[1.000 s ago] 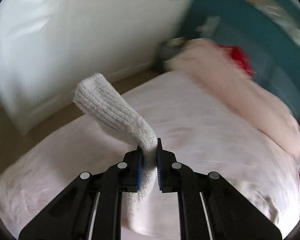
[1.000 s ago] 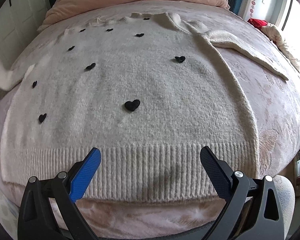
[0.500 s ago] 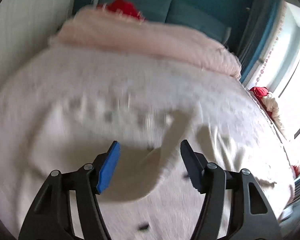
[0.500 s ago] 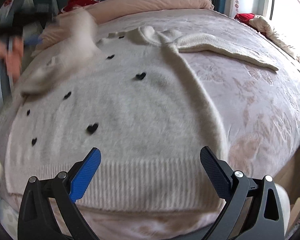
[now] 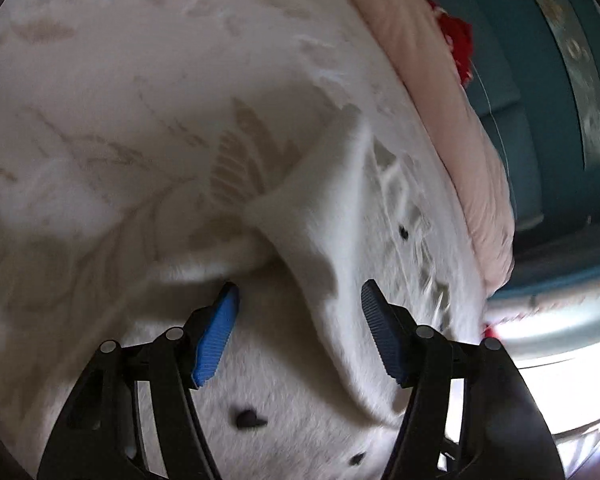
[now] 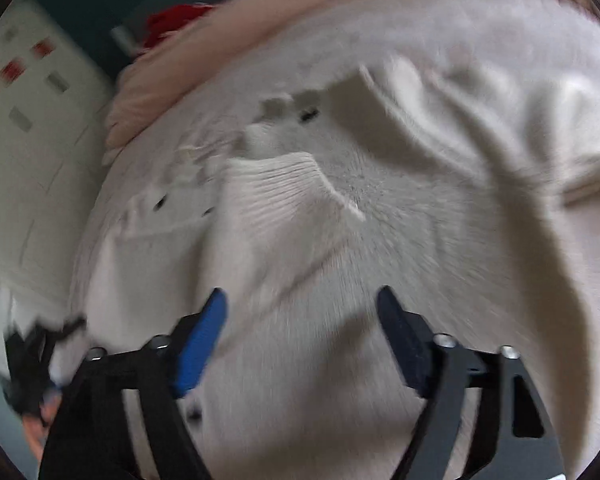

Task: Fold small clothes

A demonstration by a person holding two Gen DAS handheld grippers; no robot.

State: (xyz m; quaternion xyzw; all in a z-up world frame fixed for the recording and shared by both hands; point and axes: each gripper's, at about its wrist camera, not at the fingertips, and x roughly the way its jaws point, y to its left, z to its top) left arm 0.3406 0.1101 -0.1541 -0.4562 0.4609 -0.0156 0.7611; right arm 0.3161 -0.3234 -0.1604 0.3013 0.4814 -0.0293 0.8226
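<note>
L gripper (image 5: 298, 330): fingers (image 5: 216, 332) spread apart, nothing between them, hovering just over the cream sweater (image 5: 284, 384). R gripper (image 6: 300, 338): fingers (image 6: 200, 344) also apart, empty, low over the same sweater (image 6: 340, 320). Sweater lies on the bed (image 5: 100, 100), fuzzy knit w/ small black hearts (image 5: 250, 420) scattered on the front. In L wrist view a sleeve (image 5: 328, 208) is folded across the body, running from near the R finger up toward the bedspread; can't tell if the L fingertips touch the knit. In R wrist view the ribbed cuff (image 6: 276, 188) of a sleeve sits on top of the body, past the fingertips and roughly centred betw them; the other sleeve (image 6: 532, 152) lies bunched further off to the right. Both views motion-blurred, esp. R. Bedspread is pale pink w/ leaf pattern. Beyond the sweater: pink duvet (image 5: 452, 112) rolled along the far side of the bed, red item (image 5: 458, 40) behind it, teal headboard (image 5: 540, 92) farthest. R wrist view also shows a white wardrobe (image 6: 28, 152) at far left.
</note>
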